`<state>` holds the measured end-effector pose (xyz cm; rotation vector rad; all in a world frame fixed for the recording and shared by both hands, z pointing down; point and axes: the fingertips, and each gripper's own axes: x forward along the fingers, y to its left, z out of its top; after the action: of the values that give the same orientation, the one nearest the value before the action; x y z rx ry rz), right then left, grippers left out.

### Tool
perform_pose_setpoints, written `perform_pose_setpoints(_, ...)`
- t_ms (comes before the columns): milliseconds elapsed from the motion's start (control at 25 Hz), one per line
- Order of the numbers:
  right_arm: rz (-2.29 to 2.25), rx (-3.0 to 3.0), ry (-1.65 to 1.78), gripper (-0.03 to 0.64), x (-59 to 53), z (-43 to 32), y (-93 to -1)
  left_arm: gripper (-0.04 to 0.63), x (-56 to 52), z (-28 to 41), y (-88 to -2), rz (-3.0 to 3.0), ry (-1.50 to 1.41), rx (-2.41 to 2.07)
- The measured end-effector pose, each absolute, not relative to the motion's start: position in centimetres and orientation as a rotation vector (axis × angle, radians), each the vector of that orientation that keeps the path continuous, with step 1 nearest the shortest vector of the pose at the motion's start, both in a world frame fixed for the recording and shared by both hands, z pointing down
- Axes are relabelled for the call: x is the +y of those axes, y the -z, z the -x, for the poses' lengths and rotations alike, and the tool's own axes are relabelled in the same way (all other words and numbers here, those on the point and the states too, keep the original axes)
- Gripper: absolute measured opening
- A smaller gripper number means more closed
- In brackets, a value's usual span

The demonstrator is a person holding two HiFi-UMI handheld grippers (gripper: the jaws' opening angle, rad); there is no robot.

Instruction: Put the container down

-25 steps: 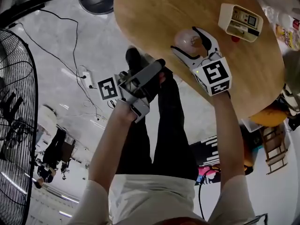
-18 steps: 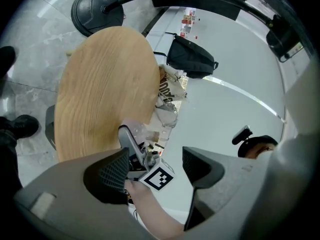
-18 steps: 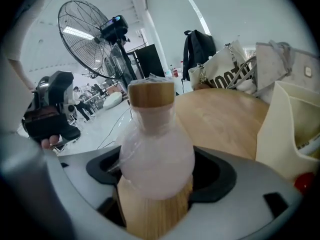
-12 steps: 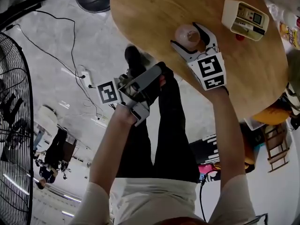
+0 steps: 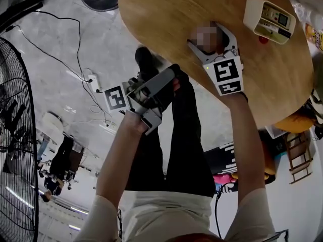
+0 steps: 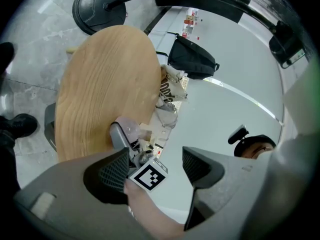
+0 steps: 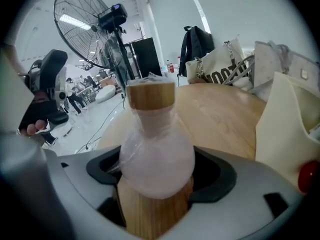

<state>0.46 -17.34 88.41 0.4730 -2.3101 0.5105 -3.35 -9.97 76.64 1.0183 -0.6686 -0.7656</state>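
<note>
**Item 1, container (image 7: 157, 156).** Rounded, pale pink, translucent body under clear film, with a wooden cap above and a wooden base below. It stands upright between the jaws of your right hand-held gripper (image 5: 211, 38), which is clamped on its belly from both sides. The head view places it over the round wooden worktop (image 5: 166, 14), near the edge closest to you. No view settles whether the base touches the wood.

**Item 2, left hand-held gripper (image 6: 155, 166).** Jaws apart, nothing between them. It hangs off the worktop, above your legs, and takes no part in the job.

**Item 3, cream box with a small display (image 5: 268, 19).** Lies on the worktop to the right of the container, well apart from it. A small red thing (image 5: 261, 40) sits just beside the box.

**Item 4, surroundings.** 1 standing fan (image 7: 95, 34) on the floor; 1 black bag (image 6: 192, 60) beyond the far rim.

**Step in hand.** The set-down itself, by my reading close to its end.

**Next move calls for.**
- Lower straight down until the base bears flat on the wood, keeping the cap upright.
- Part both jaws evenly, so neither side pushes the round body over.
- Draw the right hand-held gripper back along its own line, watching that the pads do not drag the film.
- Mind the nearby edge; a nudge toward you could send the container off.
</note>
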Motion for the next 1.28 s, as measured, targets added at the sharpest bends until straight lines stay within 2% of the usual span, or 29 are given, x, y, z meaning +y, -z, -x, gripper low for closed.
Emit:
perform_pose_setpoints(480, -0.498, -2.216, -0.344, 0.393, -17.1, -0.8, -89.4, 0.328, -10.4, 3.7, -76.2, -1.031, 0.775, -0.662)
perform_pose_setpoints(640, -0.497, -2.219, -0.391, 0.396, -17.0, -0.8, -89.4, 0.328, -10.4, 3.5, -76.0, -1.036, 0.77, -0.659)
perform_pose_setpoints(760, -0.484, -2.23, -0.438, 0.427, -17.1, -0.5, -88.9, 0.328, -10.5, 3.4, -75.7, -1.035, 0.767, -0.66)
perform_pose_setpoints(1000, -0.492, -2.257, -0.443, 0.432, -17.0, -1.1, -84.3, 0.328, -11.0, 3.2, -72.7, -1.05, 0.767, -0.656)
perform_pose_setpoints(1280, -0.597, -2.309, -0.569, 0.426, -16.1, -3.5, -74.9, 0.328, -12.0, 1.7, -65.8, -1.14, 0.746, -0.655)
